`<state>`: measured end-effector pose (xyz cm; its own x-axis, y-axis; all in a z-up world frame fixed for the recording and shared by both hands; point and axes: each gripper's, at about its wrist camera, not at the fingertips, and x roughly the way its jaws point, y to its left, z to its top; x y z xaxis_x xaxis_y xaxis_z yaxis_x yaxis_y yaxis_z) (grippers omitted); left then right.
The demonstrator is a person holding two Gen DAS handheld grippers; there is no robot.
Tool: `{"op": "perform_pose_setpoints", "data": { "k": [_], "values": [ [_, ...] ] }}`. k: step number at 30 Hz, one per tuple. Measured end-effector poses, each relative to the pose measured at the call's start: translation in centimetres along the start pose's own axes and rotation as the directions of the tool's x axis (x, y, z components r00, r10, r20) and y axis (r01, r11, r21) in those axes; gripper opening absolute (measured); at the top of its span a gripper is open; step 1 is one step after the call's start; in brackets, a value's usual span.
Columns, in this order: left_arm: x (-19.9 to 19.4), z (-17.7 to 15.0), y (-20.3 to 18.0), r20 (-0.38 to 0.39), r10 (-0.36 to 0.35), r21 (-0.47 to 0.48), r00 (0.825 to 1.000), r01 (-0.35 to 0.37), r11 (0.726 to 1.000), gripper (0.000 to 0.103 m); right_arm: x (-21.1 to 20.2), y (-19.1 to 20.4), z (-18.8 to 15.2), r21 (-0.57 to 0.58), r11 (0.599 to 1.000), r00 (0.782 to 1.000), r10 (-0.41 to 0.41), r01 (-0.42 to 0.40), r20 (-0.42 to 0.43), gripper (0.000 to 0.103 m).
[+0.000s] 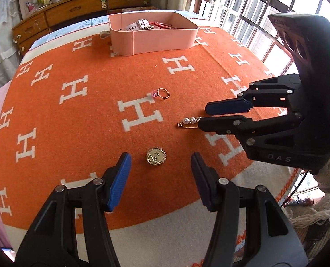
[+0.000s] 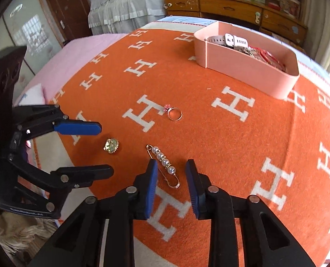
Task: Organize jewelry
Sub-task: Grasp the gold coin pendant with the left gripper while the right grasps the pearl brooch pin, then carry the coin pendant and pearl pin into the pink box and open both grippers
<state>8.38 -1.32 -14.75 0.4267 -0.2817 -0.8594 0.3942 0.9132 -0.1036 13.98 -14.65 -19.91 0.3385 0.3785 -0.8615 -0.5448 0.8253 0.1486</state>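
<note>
A round gold brooch (image 1: 155, 156) lies on the orange blanket between the open fingers of my left gripper (image 1: 160, 158); it also shows in the right wrist view (image 2: 111, 146). A pearl safety pin (image 2: 165, 164) lies between the open fingers of my right gripper (image 2: 171, 166); in the left wrist view the pin (image 1: 189, 122) is partly hidden by that gripper (image 1: 201, 116). A gold ring with a pink stone (image 1: 161, 93) (image 2: 174, 112) lies farther out. The pink box (image 1: 165, 37) (image 2: 249, 71) holds a white watch and other jewelry.
The orange blanket with white H letters (image 1: 76, 122) covers the bed. A wooden dresser (image 1: 76, 11) stands behind it, windows (image 1: 254, 11) on the right. My left gripper (image 2: 106, 150) shows at the left of the right wrist view.
</note>
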Motion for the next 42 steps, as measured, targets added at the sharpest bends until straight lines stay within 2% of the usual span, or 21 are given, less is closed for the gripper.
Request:
{"op": "perform_pose_setpoints", "data": {
  "k": [3, 7, 12, 13, 19, 22, 34, 38, 42],
  "values": [
    [0.2, 0.0, 0.3, -0.003, -0.005, -0.010, 1.000, 0.005, 1.000, 0.053, 0.3, 0.9, 0.2, -0.051, 0.998, 0.999, -0.040, 0.040, -0.005, 0.011],
    [0.4, 0.1, 0.6, -0.004, -0.013, -0.022, 1.000, 0.013, 1.000, 0.048, 0.3, 1.7, 0.0, -0.071, 0.994, 0.997, -0.080, 0.080, 0.007, 0.008],
    [0.7, 0.2, 1.0, 0.003, -0.019, -0.028, 1.000, 0.019, 0.999, 0.039, -0.2, 1.4, -0.6, -0.009, 0.997, 0.996, -0.079, 0.079, 0.037, 0.008],
    [0.7, 0.2, 1.0, 0.004, -0.019, -0.027, 1.000, 0.019, 0.999, 0.034, -0.3, 1.2, -0.8, 0.008, 0.997, 0.996, -0.083, 0.082, 0.045, 0.008],
    [0.9, 0.3, 0.5, 0.004, 0.017, -0.015, 1.000, -0.017, 1.000, 0.026, -2.2, 0.2, -1.9, 0.099, 0.994, 0.991, -0.066, 0.054, 0.114, 0.008],
    [1.0, 0.4, 0.2, 0.000, 0.040, -0.010, 0.999, -0.040, 0.999, 0.016, -2.9, -0.1, -2.5, 0.118, 0.992, 0.989, -0.060, 0.044, 0.135, 0.007],
    [-0.4, 1.2, -0.5, 0.009, 0.038, -0.037, 0.999, -0.038, 0.999, 0.016, -5.8, -1.0, -2.9, 0.162, 0.986, 0.976, -0.076, 0.043, 0.203, 0.007],
    [-2.7, 3.5, -0.9, 0.052, 0.044, -0.018, 0.998, -0.043, 0.999, 0.016, -8.0, -2.2, -2.0, 0.197, 0.979, 0.966, -0.092, 0.044, 0.243, 0.007],
    [-5.7, 7.4, -1.0, 0.120, 0.062, 0.006, 0.991, -0.063, 0.998, 0.016, -10.7, -3.7, 0.2, 0.233, 0.971, 0.949, -0.126, 0.058, 0.288, 0.007]
  ]
}}
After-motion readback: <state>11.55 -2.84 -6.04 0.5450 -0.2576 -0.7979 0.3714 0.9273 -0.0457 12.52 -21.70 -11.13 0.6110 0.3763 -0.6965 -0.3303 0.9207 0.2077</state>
